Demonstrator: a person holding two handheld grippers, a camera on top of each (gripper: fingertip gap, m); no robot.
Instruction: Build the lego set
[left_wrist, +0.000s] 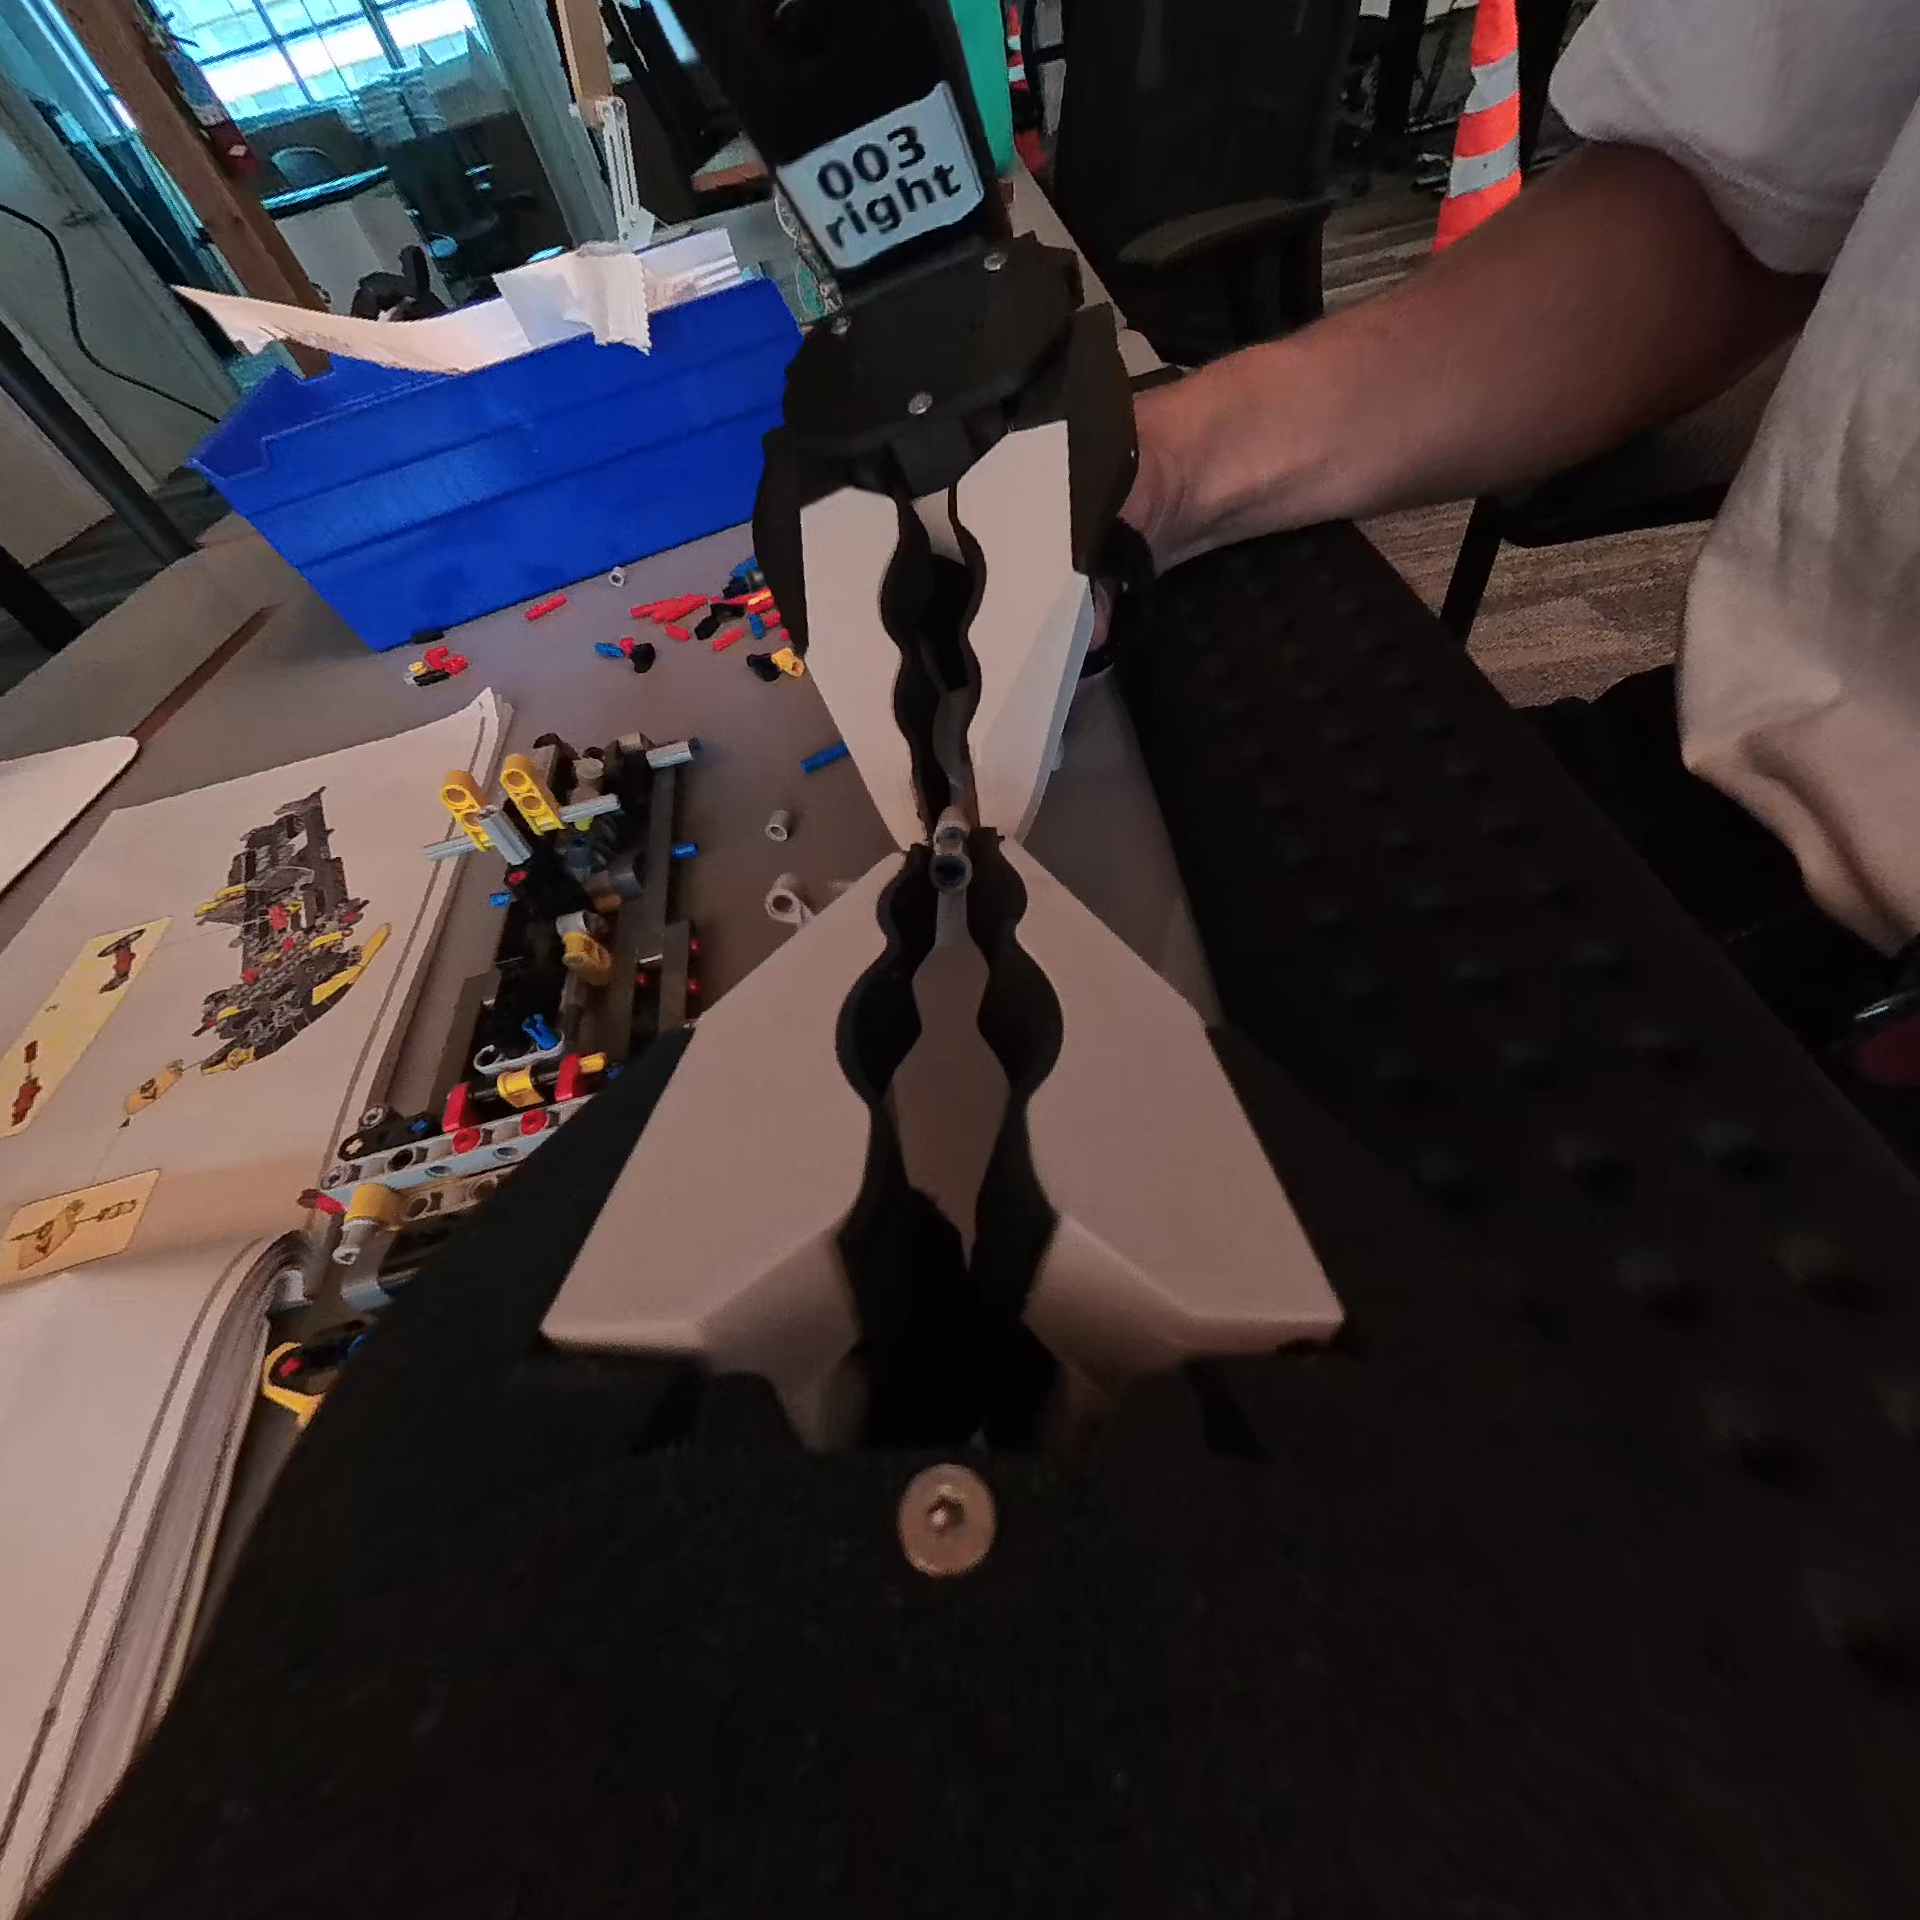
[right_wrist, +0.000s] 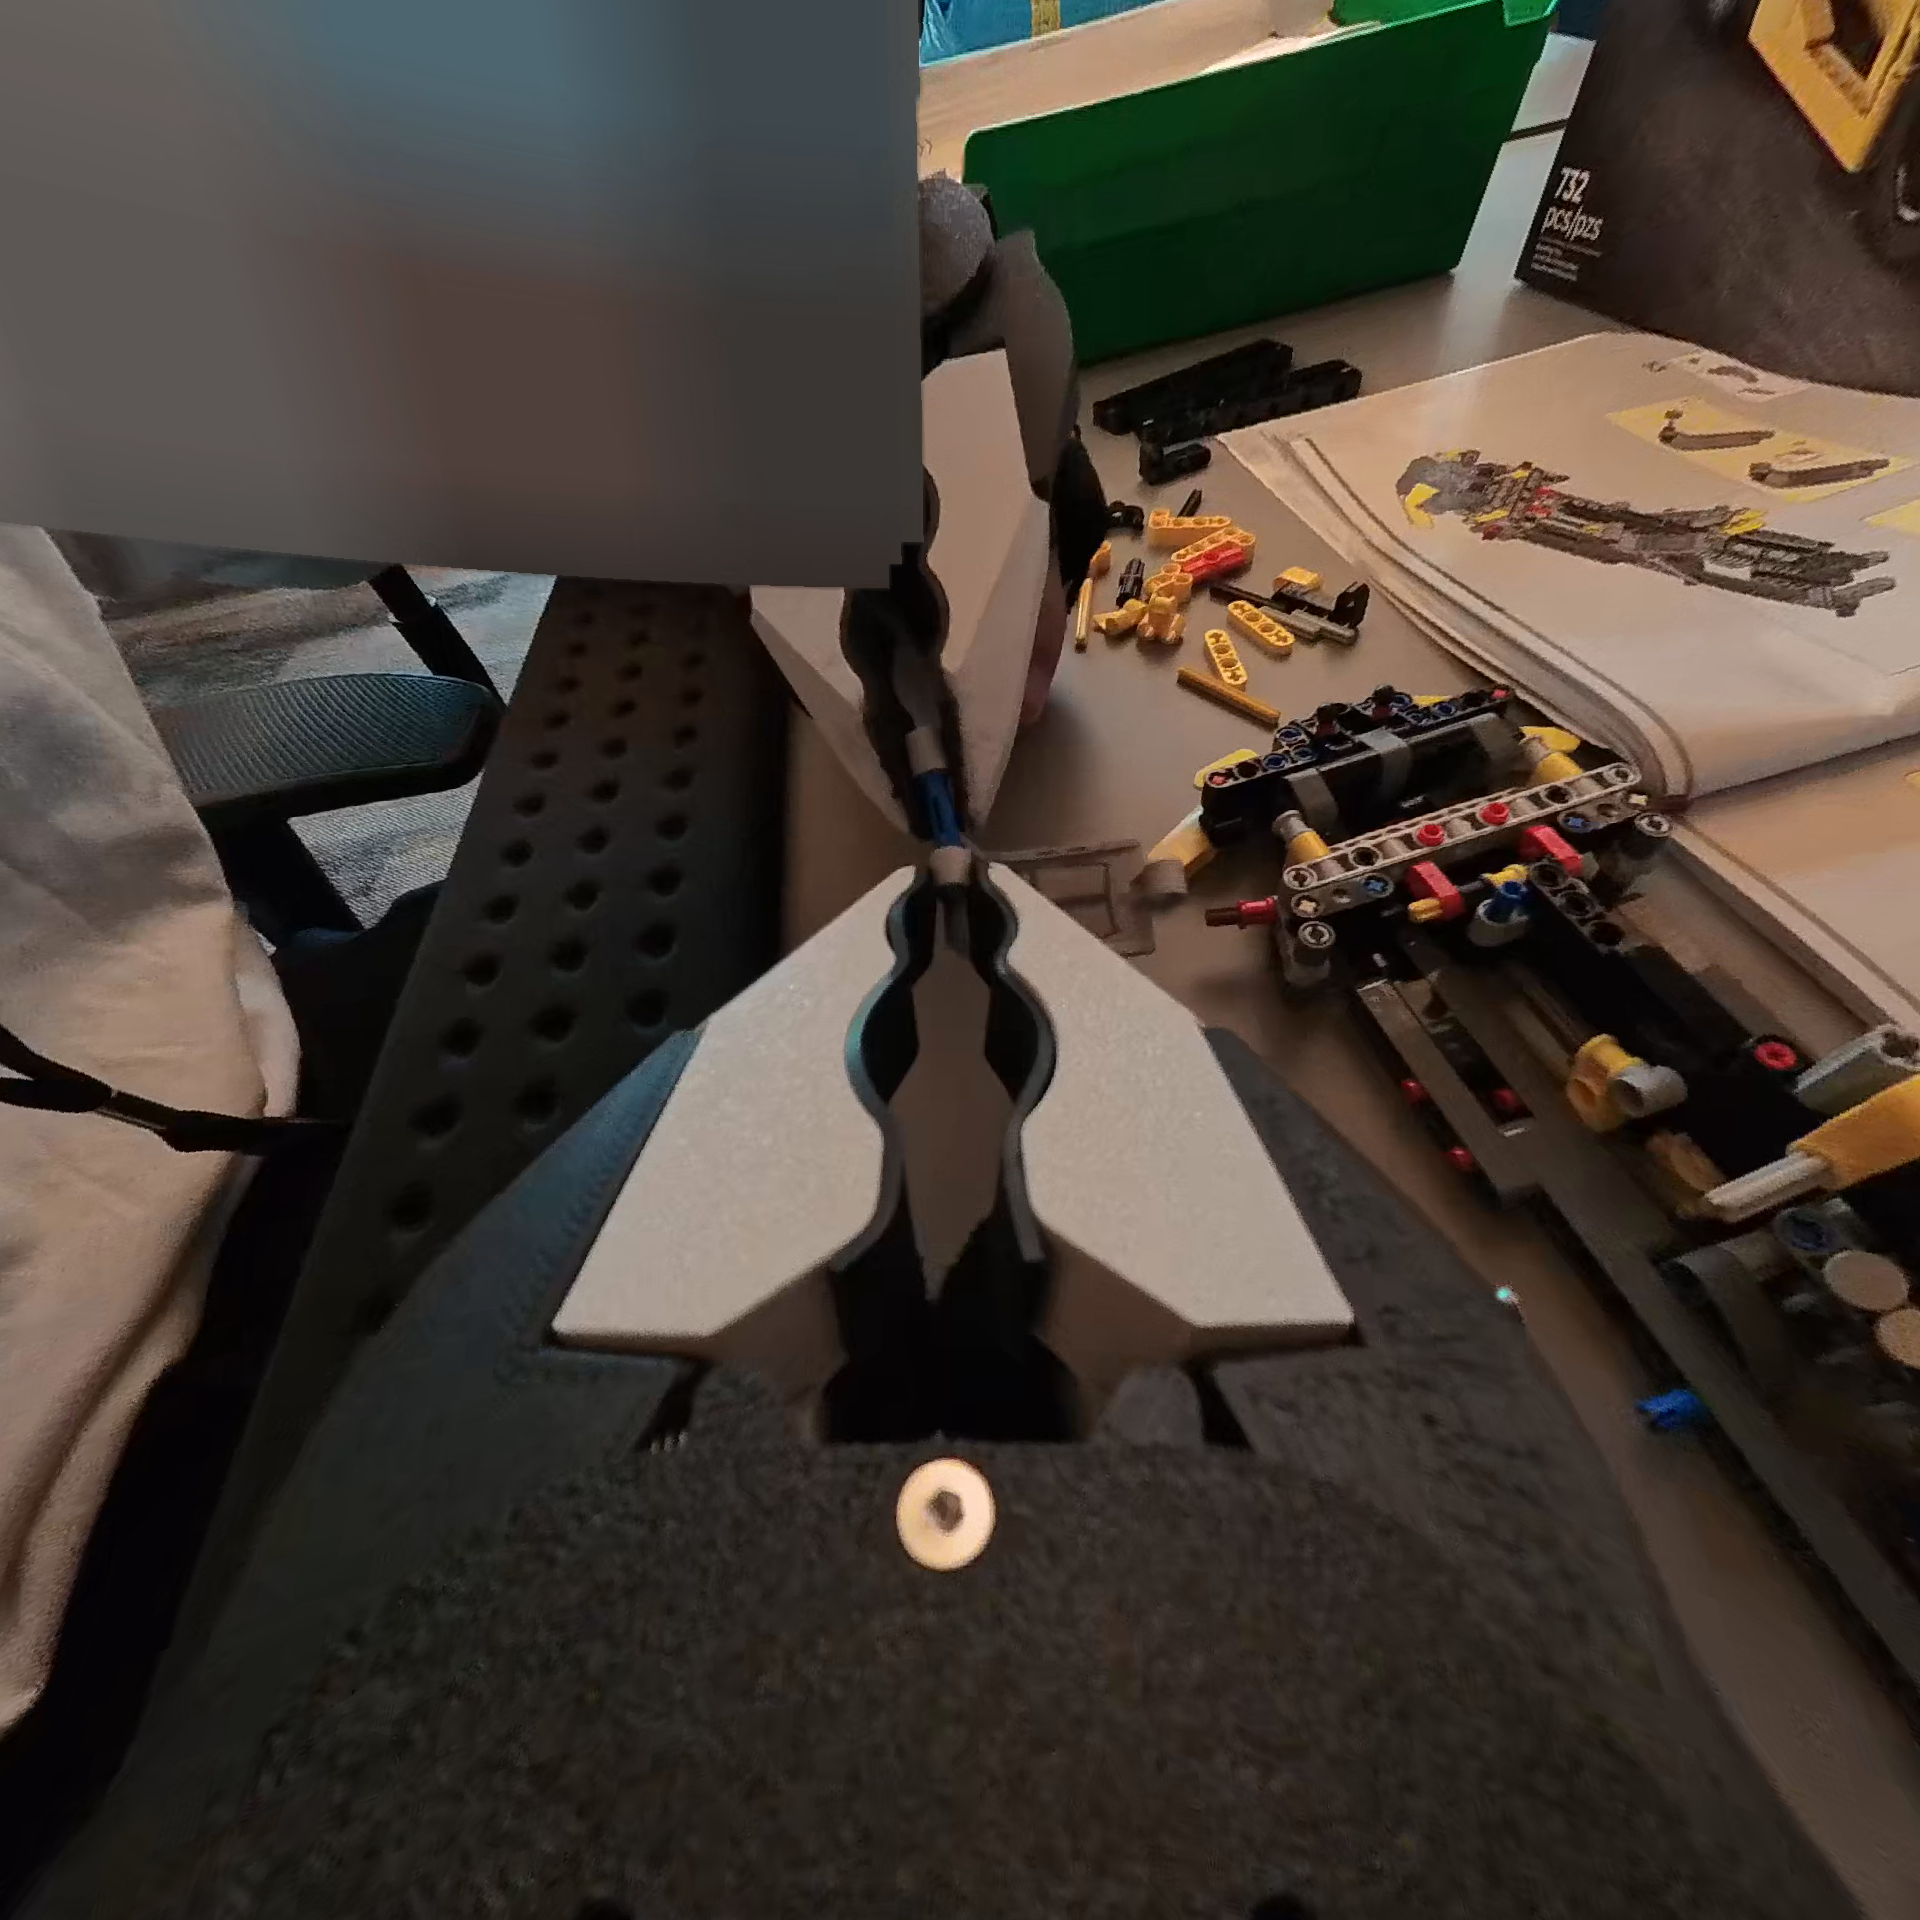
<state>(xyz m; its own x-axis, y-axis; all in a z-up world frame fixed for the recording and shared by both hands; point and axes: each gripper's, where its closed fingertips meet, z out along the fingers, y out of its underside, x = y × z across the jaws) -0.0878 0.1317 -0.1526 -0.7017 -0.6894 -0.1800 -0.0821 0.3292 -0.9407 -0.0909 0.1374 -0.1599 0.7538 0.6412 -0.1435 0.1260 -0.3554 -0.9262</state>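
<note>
At frame centre we hold a small grey connector (left_wrist: 951, 840) and a blue pin (right_wrist: 938, 805) tip to tip: our left gripper (left_wrist: 951, 883) is clenched on one piece, our right gripper (right_wrist: 948, 883) on the other, though which holds which is unclear. We should keep both axes aligned and press straight. The part-built model (right_wrist: 1455, 862) waits at three o'clock in the right wrist view, beside the instruction booklet (right_wrist: 1621, 561).

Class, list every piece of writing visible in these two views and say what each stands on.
White label on the right gripper: legible print; wording not copied.
Dark set box: white print, legible; not copied.
Open instruction booklet: drawings; any print too small to read.
</note>
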